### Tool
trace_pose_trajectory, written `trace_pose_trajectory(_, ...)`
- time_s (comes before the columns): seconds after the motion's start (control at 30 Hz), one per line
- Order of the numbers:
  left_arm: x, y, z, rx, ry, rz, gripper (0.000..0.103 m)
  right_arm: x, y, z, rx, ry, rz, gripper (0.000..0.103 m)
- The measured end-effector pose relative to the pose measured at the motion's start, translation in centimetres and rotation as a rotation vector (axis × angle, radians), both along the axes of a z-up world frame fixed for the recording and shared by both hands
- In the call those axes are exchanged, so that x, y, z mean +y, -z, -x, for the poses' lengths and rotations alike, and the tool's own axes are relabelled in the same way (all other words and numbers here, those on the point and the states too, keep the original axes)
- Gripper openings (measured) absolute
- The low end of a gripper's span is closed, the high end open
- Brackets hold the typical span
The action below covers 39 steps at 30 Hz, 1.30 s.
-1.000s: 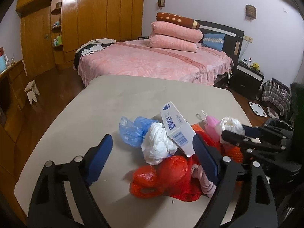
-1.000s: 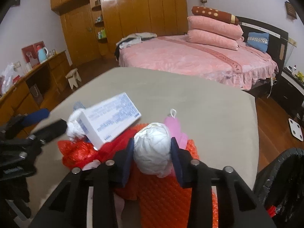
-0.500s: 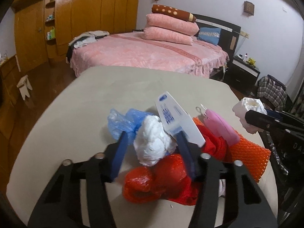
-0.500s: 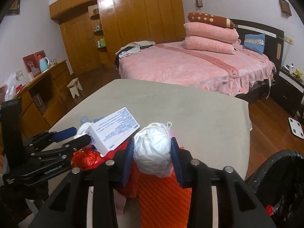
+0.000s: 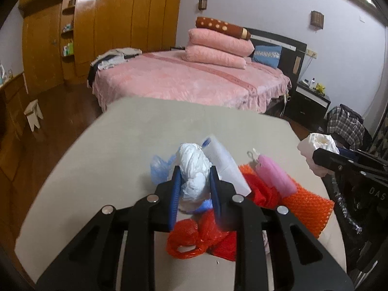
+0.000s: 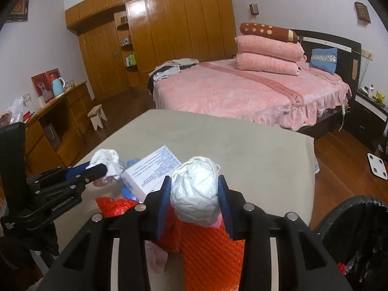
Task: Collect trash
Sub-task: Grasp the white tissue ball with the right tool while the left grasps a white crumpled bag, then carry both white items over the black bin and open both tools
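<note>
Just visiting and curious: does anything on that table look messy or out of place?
Yes. Crumpled plastic bags, a white carton and orange foam netting lie heaped at the near edge of the table, trash on an otherwise bare top.

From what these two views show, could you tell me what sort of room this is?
A home bedroom, most likely: a bed with stacked pink pillows, a wooden wardrobe wall, and a nightstand.
</note>
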<state>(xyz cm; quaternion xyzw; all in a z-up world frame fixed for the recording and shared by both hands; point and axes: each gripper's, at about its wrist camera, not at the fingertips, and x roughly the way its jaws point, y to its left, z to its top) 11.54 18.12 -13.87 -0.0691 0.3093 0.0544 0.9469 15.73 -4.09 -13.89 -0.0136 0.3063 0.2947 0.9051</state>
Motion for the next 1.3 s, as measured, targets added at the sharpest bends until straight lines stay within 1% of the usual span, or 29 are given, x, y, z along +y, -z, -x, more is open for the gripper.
trace_pose_trajectory(0.13, -0.8, -2.4, 0.8, -0.036, 0.004, -0.011, 0.022, -0.6, -1.4, 0.3, -0.024, 0.001, -0.021, 0.038)
trace_pose_trajectory(0.23, -2.0, -3.9, 1.3, -0.066, 0.025, -0.014, 0.022, -1.5, -2.4, 0.8, -0.041, 0.011, -0.038, 0.038)
trace_pose_trajectory(0.47, -5.1, -6.1, 1.8, -0.101, 0.084, 0.000, 0.022, -4.2, -4.3, 2.0, -0.072, 0.056, -0.057, 0.038)
trace_pose_trajectory(0.67, -8.2, -7.0, 2.0, -0.121, 0.138, 0.004, 0.022, -7.4, -5.4, 3.2, -0.096, 0.112, -0.064, 0.038)
trace_pose_trajectory(0.9, -12.7, -7.6, 1.8, -0.136, 0.231, 0.018, 0.023, -11.8, -6.2, 4.4, -0.106, 0.202, -0.065, 0.038)
trace_pose_trajectory(1.3, -21.0, -7.1, -0.1, -0.137, 0.417, 0.050, 0.023, -20.3, -5.6, 6.5, -0.094, 0.398, -0.026, 0.038)
